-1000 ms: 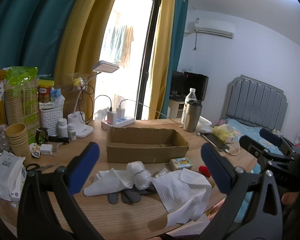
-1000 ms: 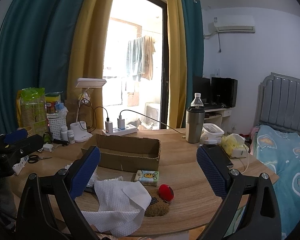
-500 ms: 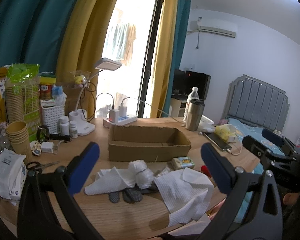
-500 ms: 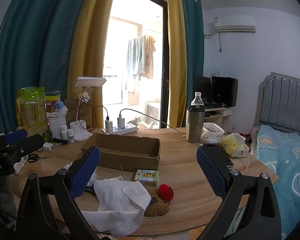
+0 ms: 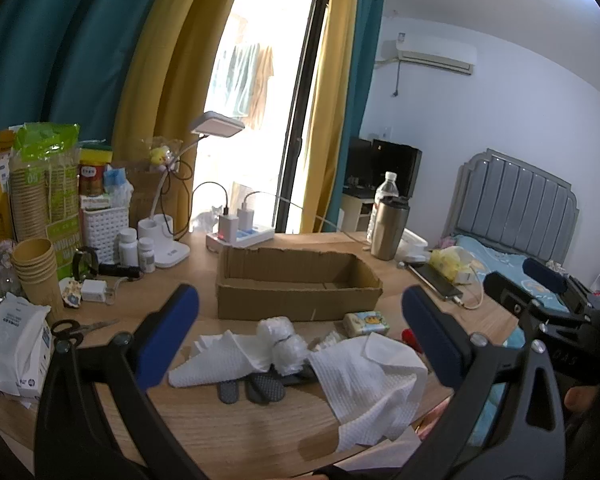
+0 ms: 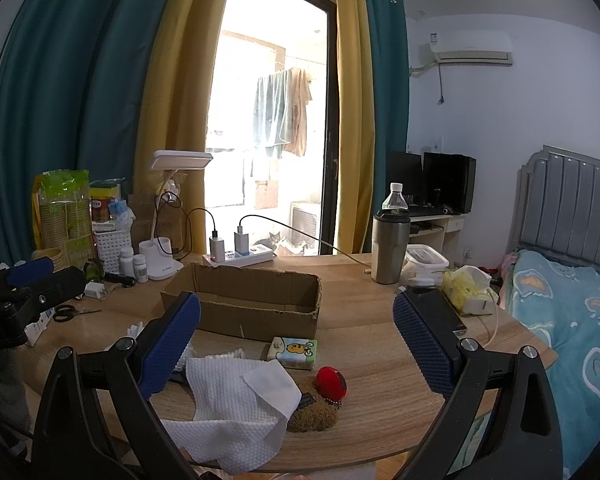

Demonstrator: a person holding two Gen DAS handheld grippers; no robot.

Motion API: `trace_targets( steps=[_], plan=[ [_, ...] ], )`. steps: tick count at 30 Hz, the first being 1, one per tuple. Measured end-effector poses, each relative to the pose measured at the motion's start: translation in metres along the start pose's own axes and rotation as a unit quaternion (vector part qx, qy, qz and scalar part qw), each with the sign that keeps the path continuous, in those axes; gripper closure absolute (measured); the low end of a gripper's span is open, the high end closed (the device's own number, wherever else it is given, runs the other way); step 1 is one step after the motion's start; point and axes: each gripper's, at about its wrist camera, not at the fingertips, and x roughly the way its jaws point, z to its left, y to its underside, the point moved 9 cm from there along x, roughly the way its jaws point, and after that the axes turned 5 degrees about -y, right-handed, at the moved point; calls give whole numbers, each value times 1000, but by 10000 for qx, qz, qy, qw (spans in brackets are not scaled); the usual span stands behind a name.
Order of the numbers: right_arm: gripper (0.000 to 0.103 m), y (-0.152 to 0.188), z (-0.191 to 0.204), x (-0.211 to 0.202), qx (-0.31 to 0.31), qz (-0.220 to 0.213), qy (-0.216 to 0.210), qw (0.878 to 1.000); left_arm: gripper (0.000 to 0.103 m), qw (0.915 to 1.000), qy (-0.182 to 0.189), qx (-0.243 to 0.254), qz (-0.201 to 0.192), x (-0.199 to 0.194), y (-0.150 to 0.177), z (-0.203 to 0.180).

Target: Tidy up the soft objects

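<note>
Over the last second we see the left gripper [image 5: 300, 332] drift a little, so that in its own view the cardboard box [image 5: 296, 288] and the white cloths [image 5: 364, 372] sit slightly further right and the room's upper part shows more. In the right wrist view the left gripper [image 6: 28, 284] now sits a touch higher at the left edge than before. We find no shift among the objects on the table [image 6: 372, 384], and neither gripper's opening has altered.
</note>
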Motion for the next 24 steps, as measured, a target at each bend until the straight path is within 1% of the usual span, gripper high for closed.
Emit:
trace_targets(
  steps=[16, 24],
  plan=[
    [4, 3, -4, 3, 17, 34, 17, 10000, 1, 10000, 25, 27, 53, 2, 7, -7],
    [4, 15, -15, 17, 30, 208, 94, 9997, 1, 9992, 117, -66, 382, 19, 25, -4]
  ],
)
